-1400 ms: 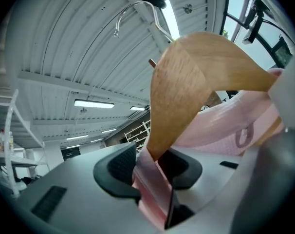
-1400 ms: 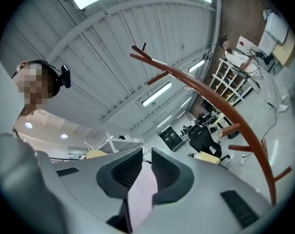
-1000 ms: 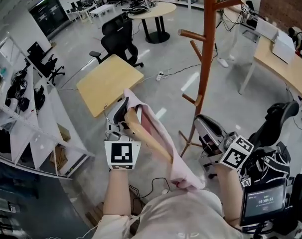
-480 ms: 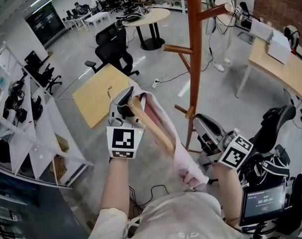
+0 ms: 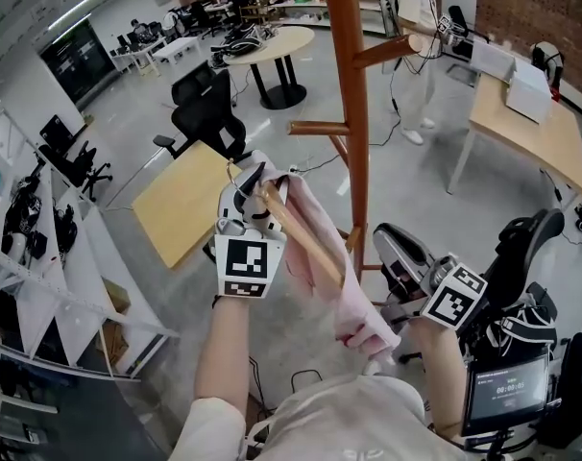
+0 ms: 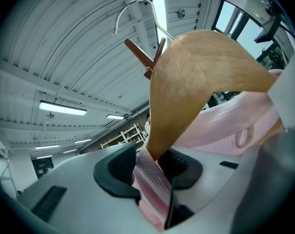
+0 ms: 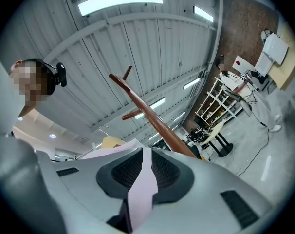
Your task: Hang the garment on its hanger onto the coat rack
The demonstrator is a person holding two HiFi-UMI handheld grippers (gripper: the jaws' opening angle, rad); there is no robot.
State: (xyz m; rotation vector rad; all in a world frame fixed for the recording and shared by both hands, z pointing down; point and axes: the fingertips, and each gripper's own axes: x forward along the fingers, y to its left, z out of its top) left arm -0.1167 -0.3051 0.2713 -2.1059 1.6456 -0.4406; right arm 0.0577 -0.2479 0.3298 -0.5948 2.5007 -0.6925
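Note:
A wooden hanger (image 5: 301,238) carries a pink garment (image 5: 344,301). My left gripper (image 5: 251,198) is shut on the hanger's end, with a fold of pink cloth caught between the pads (image 6: 119,165). The hanger (image 6: 196,77) rises from the jaws, its metal hook (image 6: 133,9) pointing up near a peg of the brown coat rack (image 6: 140,55). My right gripper (image 7: 142,172) is shut on a strip of the garment (image 7: 140,189) at its lower end. The rack's pole (image 5: 347,84) stands just behind the hanger, with pegs sticking out left and right.
A wooden-topped table (image 5: 181,200) and a black office chair (image 5: 206,109) stand left of the rack. A round table (image 5: 262,46) is farther back, a long desk (image 5: 531,128) at the right, white shelving (image 5: 41,257) at the left. A person (image 5: 411,27) stands behind.
Both grippers have carried the hanger and garment forward to the rack. The left gripper has risen, and the pole now stands directly behind the hanger.

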